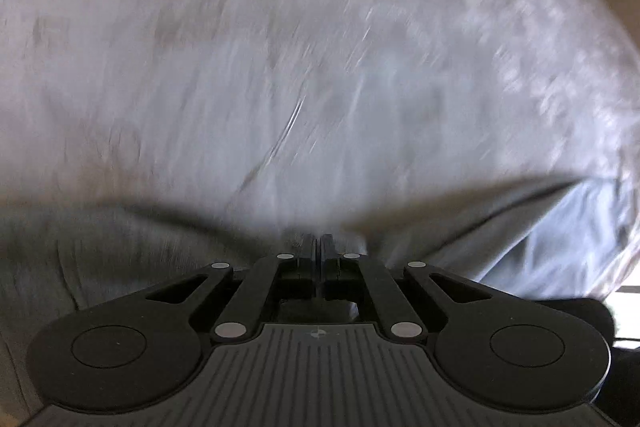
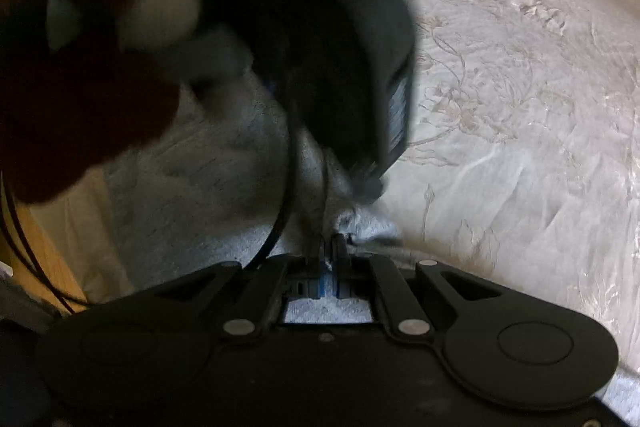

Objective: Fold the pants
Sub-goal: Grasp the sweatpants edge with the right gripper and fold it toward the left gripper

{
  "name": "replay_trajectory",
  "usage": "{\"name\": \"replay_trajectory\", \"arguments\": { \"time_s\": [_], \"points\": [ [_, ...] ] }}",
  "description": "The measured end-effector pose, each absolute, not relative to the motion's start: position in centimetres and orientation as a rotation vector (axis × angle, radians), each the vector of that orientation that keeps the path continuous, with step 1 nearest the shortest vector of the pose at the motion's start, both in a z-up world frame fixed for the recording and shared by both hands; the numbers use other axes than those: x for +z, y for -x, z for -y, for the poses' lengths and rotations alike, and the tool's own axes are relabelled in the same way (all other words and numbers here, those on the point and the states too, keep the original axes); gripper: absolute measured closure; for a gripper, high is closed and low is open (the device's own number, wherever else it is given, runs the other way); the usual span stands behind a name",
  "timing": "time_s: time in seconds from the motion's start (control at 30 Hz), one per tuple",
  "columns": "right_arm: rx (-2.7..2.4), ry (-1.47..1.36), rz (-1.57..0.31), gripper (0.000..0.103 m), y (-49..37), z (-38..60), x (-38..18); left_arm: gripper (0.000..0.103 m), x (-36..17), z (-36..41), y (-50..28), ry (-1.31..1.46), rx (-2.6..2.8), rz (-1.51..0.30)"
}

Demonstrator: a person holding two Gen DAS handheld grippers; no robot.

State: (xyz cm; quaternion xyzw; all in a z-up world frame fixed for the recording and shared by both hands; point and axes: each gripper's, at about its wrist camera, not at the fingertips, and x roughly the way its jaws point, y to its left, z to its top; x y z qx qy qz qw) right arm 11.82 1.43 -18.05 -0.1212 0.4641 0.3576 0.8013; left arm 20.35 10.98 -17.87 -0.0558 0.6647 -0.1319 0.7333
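Both tools clamp the grey pants (image 2: 192,219): left tool (image 1: 319,241) at lower centre, right tool (image 2: 329,247) just below it, bedspread (image 2: 520,87) beyond.

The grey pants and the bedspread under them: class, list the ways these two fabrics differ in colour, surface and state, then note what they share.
1. The grey pants are plain heathered grey; the bedspread is cream-white.
2. The pants look matte and fuzzy; the bedspread is shiny with embroidered floral lines.
3. The pants are pinched at an edge by the right gripper and the left gripper; the bedspread lies spread, ungripped.

Shared: both are soft, wrinkled cloth on the bed.
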Motion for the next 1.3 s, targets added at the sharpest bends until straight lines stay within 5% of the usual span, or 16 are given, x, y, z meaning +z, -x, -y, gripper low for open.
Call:
{"name": "replay_trajectory", "arguments": {
  "time_s": [0.2, 0.33, 0.43, 0.73, 1.3],
  "points": [
    [0.675, 0.181, -0.946, 0.093, -14.0, 2.3, -16.0, 0.099, -18.6, -12.7, -19.1, 0.209, -0.241, -1.473],
    [0.658, 0.122, -0.996, 0.072, -17.1, 4.2, -16.6, 0.099, -18.3, -12.8, -19.0, 0.231, -0.220, -1.461],
    [0.740, 0.114, -1.077, 0.066, -17.4, 4.2, -18.1, 0.099, -17.5, -13.3, -18.8, 0.240, -0.204, -1.434],
    [0.862, 0.166, -1.112, 0.064, -15.6, 2.7, -19.1, 0.099, -14.7, -17.2, -17.7, 0.278, -0.042, -1.266],
    [0.820, -0.114, -1.123, 0.063, -22.0, -0.4, -19.9, 0.099, -16.2, -20.0, -13.0, 0.250, 0.015, -1.328]
  ]
}}
